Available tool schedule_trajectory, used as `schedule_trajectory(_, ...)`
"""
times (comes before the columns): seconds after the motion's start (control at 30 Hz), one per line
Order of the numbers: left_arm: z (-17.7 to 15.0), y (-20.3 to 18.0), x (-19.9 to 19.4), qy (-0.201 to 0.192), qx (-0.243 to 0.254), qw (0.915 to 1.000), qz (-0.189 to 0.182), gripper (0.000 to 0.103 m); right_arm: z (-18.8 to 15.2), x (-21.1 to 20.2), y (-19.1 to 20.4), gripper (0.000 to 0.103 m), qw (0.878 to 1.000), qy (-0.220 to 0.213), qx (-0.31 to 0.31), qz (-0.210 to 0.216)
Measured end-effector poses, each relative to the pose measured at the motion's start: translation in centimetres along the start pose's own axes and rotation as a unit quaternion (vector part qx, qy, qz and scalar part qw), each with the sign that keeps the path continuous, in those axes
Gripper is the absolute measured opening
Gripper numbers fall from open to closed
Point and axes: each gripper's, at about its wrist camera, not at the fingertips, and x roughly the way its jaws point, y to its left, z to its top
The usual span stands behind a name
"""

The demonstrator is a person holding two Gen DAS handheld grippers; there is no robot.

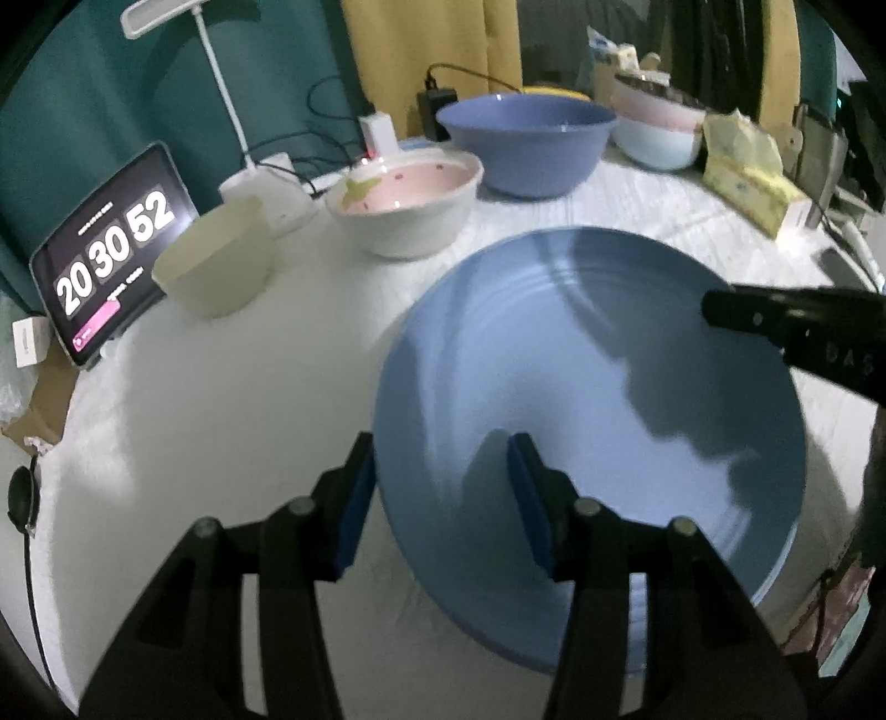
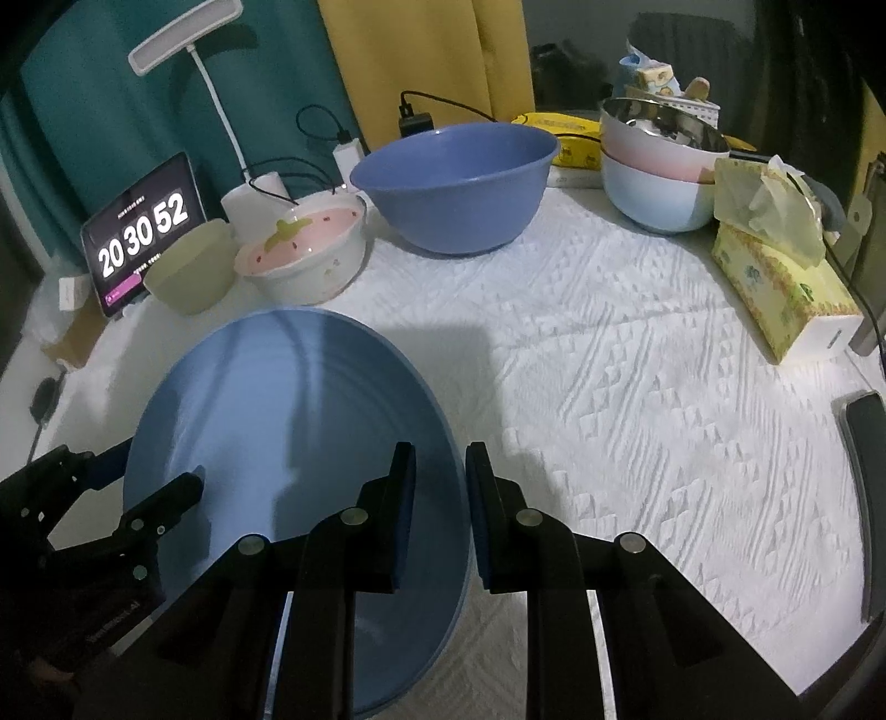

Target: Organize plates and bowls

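One blue plate (image 2: 288, 443) sits near the table's (image 2: 637, 415) front edge; the right gripper (image 2: 440, 520) clamps its rim, the left gripper (image 1: 437, 498) straddles the opposite rim, unclenched. Toward the back edge: one blue bowl (image 2: 459, 188), one strawberry bowl (image 2: 304, 255), one green cup (image 2: 191, 271), two stacked bowls (image 2: 659, 183).

Teal wall (image 2: 83, 83), yellow curtain (image 2: 421, 55), white-clothed table (image 2: 637, 387), white lamp (image 2: 183, 33).

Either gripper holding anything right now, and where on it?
Right gripper pinches the blue plate at its right rim. Left gripper straddles the opposite rim, pads apart, no clear grip.
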Motion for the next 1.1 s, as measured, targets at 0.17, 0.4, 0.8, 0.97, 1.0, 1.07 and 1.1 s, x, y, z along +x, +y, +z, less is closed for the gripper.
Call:
schedule_trajectory(0.17,-0.3,-0.1,0.0,0.001,0.002,1.0,-0.002,0.05,-0.4,0.0,0.0,0.02,1.0,0.001,-0.002,-0.002)
schedule_trajectory(0.4,-0.5,0.0,-0.4,-0.005,0.0,1.0,-0.005,0.051,-0.7,0.1,-0.1,0.021,1.0,0.005,0.002,-0.006)
schedule_trajectory(0.8,-0.7,2.7,-2.0,-0.035,-0.072,0.9968,-0.006,0.052,-1.1,-1.5,-1.3,0.033,0.999,-0.011,0.033,0.004)
schedule_trajectory(0.97,-1.1,3.5,-1.0,-0.017,-0.111,0.9934,-0.024,0.053,-1.9,-1.2,-1.6,0.034,0.999,0.001,0.039,0.009)
schedule_trajectory(1.0,-1.1,3.6,-0.8,-0.013,-0.116,0.9928,-0.028,0.053,-2.0,-1.1,-1.7,0.034,0.999,0.004,0.041,0.012)
schedule_trajectory(1.07,-1.1,3.5,-0.4,-0.007,-0.119,0.9923,-0.035,0.056,-2.3,-0.9,-1.8,0.034,0.999,0.007,0.043,0.015)
schedule_trajectory(1.1,-1.2,3.3,-0.2,-0.003,-0.119,0.9922,-0.039,0.059,-2.4,-0.8,-1.9,0.034,0.999,0.01,0.045,0.018)
